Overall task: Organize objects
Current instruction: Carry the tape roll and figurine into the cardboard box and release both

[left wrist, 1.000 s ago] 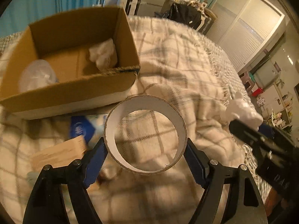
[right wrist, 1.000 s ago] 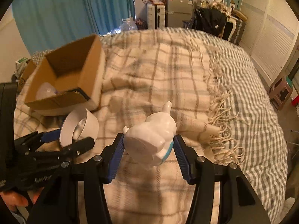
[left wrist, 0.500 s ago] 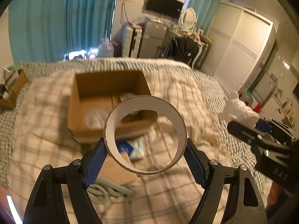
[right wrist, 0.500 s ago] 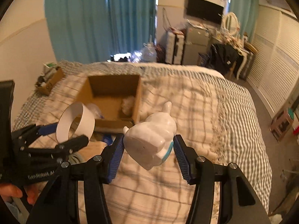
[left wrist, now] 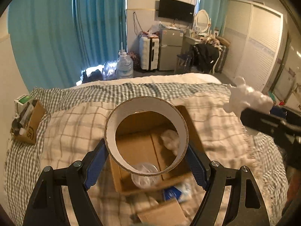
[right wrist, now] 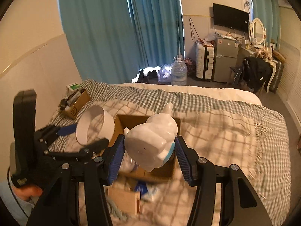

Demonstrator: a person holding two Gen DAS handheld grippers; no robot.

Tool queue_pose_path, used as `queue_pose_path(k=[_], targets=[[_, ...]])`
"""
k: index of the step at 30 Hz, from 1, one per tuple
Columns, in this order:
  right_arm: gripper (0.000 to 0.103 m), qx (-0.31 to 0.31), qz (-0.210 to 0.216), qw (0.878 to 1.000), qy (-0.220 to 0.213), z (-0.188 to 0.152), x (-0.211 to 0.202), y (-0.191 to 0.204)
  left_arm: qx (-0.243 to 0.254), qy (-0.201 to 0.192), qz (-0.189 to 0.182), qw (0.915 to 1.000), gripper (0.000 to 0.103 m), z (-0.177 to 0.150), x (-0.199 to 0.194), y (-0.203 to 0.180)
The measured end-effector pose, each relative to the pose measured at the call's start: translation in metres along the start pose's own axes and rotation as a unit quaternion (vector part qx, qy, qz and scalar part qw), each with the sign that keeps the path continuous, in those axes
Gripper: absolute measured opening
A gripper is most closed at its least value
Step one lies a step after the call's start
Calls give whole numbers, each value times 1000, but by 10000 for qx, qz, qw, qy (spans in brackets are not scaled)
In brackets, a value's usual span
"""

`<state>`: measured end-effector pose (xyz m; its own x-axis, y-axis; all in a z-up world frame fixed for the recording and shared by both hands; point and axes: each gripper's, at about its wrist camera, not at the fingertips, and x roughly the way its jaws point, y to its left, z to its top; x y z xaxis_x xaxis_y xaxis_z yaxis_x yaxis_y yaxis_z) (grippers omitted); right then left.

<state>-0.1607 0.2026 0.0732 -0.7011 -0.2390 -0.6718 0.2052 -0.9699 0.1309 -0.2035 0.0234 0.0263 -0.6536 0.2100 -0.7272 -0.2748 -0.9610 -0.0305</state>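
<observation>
My left gripper is shut on a wide cardboard tape ring, white inside, held in the air above the open cardboard box on the bed. The box holds a clear plastic cup and a crumpled white wad. My right gripper is shut on a white animal figurine with a blue band, also held over the box. The ring and left gripper show at the left of the right wrist view; the figurine shows at the right of the left wrist view.
A plaid blanket covers the bed. A small wooden block and a blue packet lie in front of the box. A small carton of items sits at the bed's far left. Curtains, fridge and suitcase stand beyond.
Both grippers rose and moved forward with their objects; the box now lies beneath them and more of the room shows. Both grips stayed shut.
</observation>
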Motion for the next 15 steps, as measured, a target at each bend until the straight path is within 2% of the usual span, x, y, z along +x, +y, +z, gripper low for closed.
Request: queue_pose_path(k=[4, 9, 15], targets=[[53, -61, -161, 9997, 181, 5, 54, -8, 109, 174, 84, 9998, 82, 2, 46, 5], [53, 95, -119, 9983, 565, -13, 121, -22, 185, 522, 81, 9984, 82, -13, 102, 7], [54, 71, -313, 9971, 692, -34, 148, -26, 218, 745, -159, 9969, 83, -27, 128, 4]])
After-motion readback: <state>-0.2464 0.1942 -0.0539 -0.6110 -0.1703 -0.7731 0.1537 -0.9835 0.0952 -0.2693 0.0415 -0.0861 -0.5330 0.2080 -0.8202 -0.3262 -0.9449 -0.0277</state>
